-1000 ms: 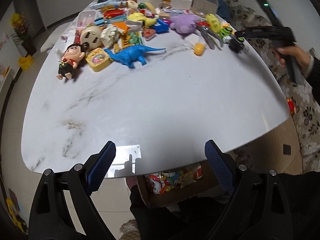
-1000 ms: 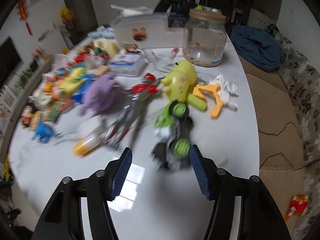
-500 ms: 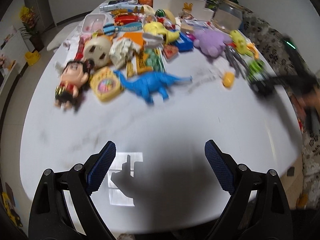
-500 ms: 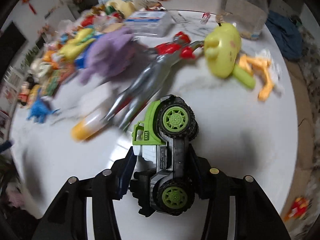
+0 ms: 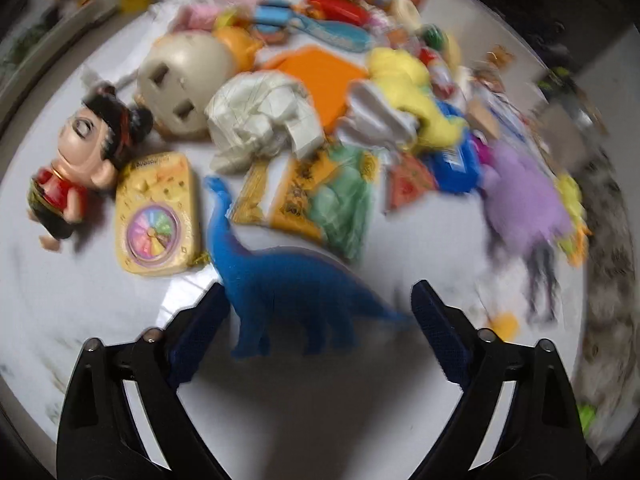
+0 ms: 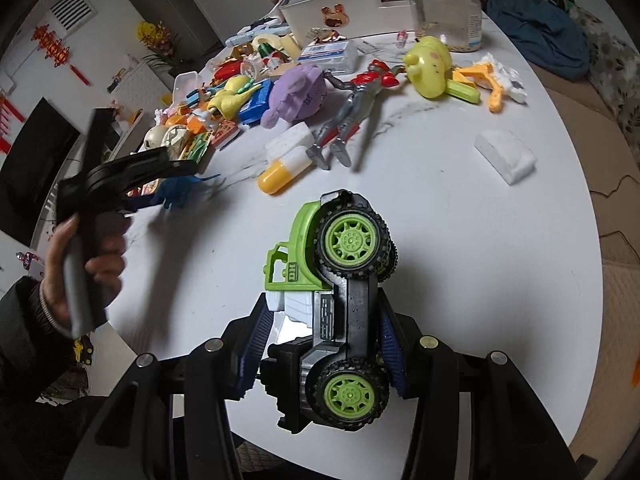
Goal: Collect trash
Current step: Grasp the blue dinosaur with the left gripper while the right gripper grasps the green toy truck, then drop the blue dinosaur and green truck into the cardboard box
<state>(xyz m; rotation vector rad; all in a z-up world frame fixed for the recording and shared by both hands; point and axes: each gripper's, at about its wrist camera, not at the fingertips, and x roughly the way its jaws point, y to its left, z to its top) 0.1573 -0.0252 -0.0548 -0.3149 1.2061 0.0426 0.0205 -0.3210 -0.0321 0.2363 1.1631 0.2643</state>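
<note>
My right gripper (image 6: 324,320) is shut on a green and black toy truck (image 6: 340,276), held on its side just above the white marble table (image 6: 460,232). My left gripper (image 5: 318,292) is open and points down over a blue toy dinosaur (image 5: 280,284), which lies between its fingers with a gap on each side. Beyond the dinosaur sit a crumpled white paper wad (image 5: 260,124) and an orange and green snack wrapper (image 5: 320,196). In the right wrist view a hand (image 6: 68,256) holds the left gripper (image 6: 176,162) over the toy pile.
Toys crowd the far half of the table: a doll (image 5: 76,164), a yellow spinner toy (image 5: 154,216), a purple plush (image 6: 298,92), a silver figure (image 6: 352,112). A folded white tissue (image 6: 506,156), a glass jar (image 6: 448,4) and a white box (image 6: 344,12) stand further back. A sofa (image 6: 616,160) runs along the right.
My left gripper moved forward and down over the pile until the blue dinosaur lay between its fingers. My right gripper closed on the toy truck and drew it back from the pile.
</note>
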